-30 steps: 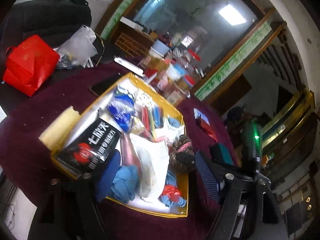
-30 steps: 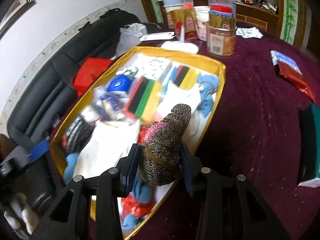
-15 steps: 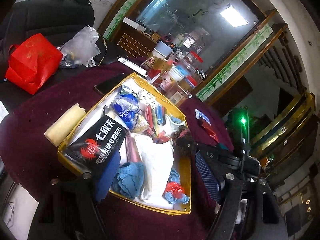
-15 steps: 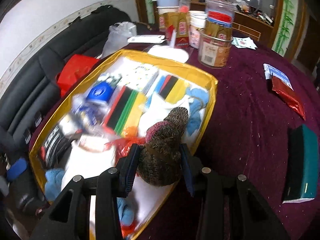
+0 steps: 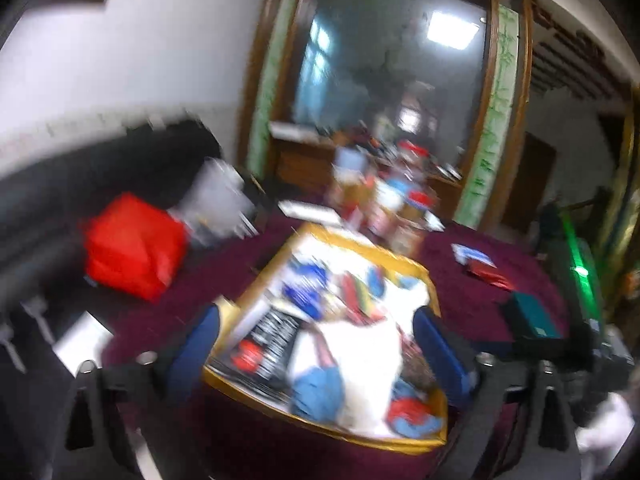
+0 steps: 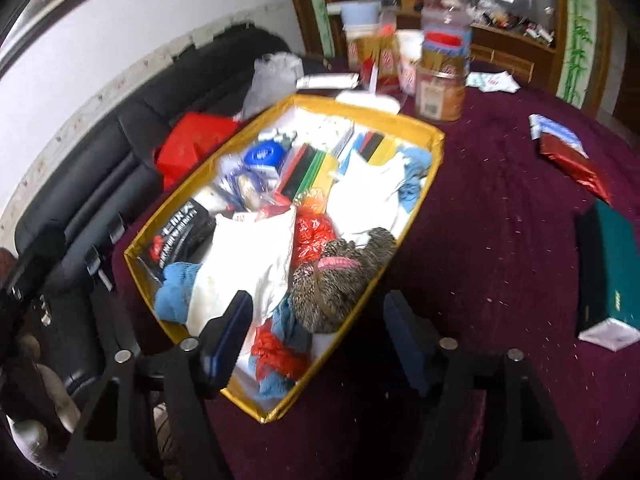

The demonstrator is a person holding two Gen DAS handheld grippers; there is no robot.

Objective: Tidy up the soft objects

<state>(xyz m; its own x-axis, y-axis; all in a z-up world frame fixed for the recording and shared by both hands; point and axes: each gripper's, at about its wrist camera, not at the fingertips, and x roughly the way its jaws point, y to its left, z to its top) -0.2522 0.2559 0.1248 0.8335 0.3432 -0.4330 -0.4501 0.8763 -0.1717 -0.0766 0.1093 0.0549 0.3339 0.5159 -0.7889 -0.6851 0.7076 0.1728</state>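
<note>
We see a blurred picture. The left tool [image 5: 316,344] has just been opening and holds nothing; its blue fingers [image 5: 438,344] stand wide apart over the yellow box [image 5: 416,268] full of soft things. A red bag [image 5: 134,246] lies left of the desk [image 5: 472,300].

left gripper [image 5: 316,332]: jaws spread wide, just been opening, blue pads clear of everything, nothing pinched between them; pointed forward and somewhat downward; view blurred. right gripper [image 6: 320,328]: jaws parted, just been opening, pads apart with nothing pressed between them; tilted steeply downward. black finger arms of each gripper seen at the lower edge of its own wrist view. part of the right gripper's body also visible at far right of the left wrist view.
</note>
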